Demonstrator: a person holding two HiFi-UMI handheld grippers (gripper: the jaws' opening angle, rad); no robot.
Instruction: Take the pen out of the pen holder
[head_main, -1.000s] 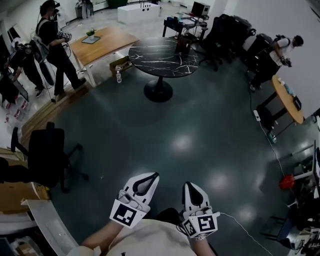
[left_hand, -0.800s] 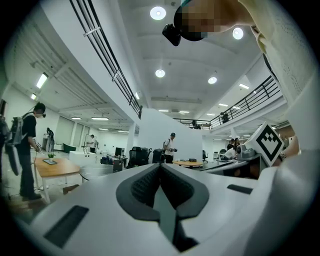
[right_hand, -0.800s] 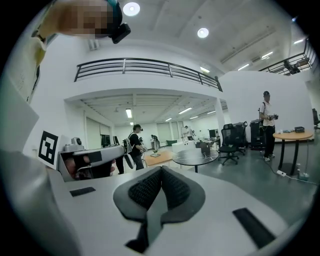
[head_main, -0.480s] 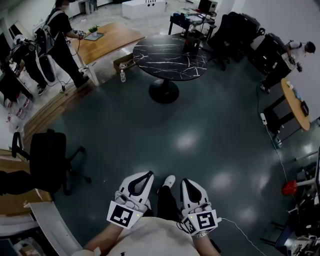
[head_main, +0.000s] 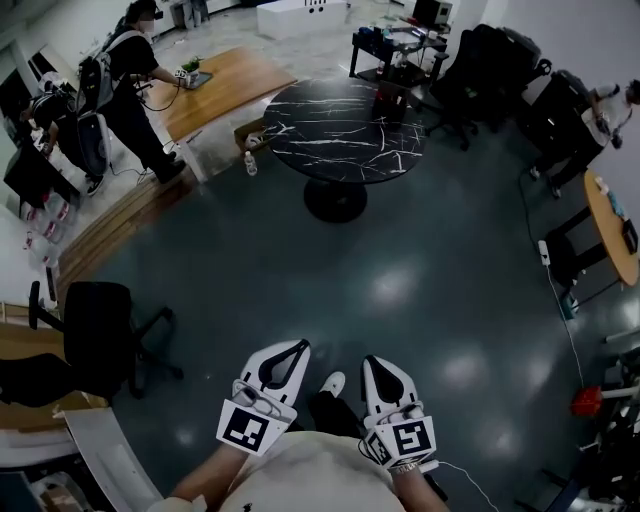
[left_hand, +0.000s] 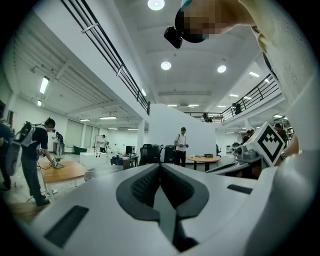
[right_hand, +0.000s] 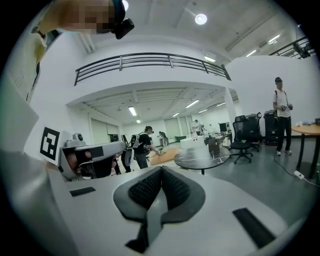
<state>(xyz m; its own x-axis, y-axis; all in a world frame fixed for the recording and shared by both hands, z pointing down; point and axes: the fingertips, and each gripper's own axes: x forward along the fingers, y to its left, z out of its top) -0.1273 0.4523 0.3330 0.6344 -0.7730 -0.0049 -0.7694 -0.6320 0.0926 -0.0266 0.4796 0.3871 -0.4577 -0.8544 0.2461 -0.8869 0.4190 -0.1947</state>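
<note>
No pen or pen holder is plain to see. A round black marble table (head_main: 345, 130) stands ahead across the floor, with a small dark reddish object (head_main: 388, 100) near its far edge, too small to identify. The table (right_hand: 200, 156) also appears in the right gripper view. My left gripper (head_main: 298, 348) and right gripper (head_main: 373, 362) are held low in front of my body, far from the table. The left gripper (left_hand: 160, 168) has its jaws pressed together with nothing between them. So does the right gripper (right_hand: 161, 170).
A wooden desk (head_main: 220, 80) with people beside it stands at the far left. A black office chair (head_main: 100, 335) is at my left. Black chairs and a cart (head_main: 470, 60) crowd behind the table. A round wooden table (head_main: 612, 225) is at the right, cables near it.
The round table sits lower and closer in the head view as I move towards it. Both grippers stay shut and keep their place before my body.
</note>
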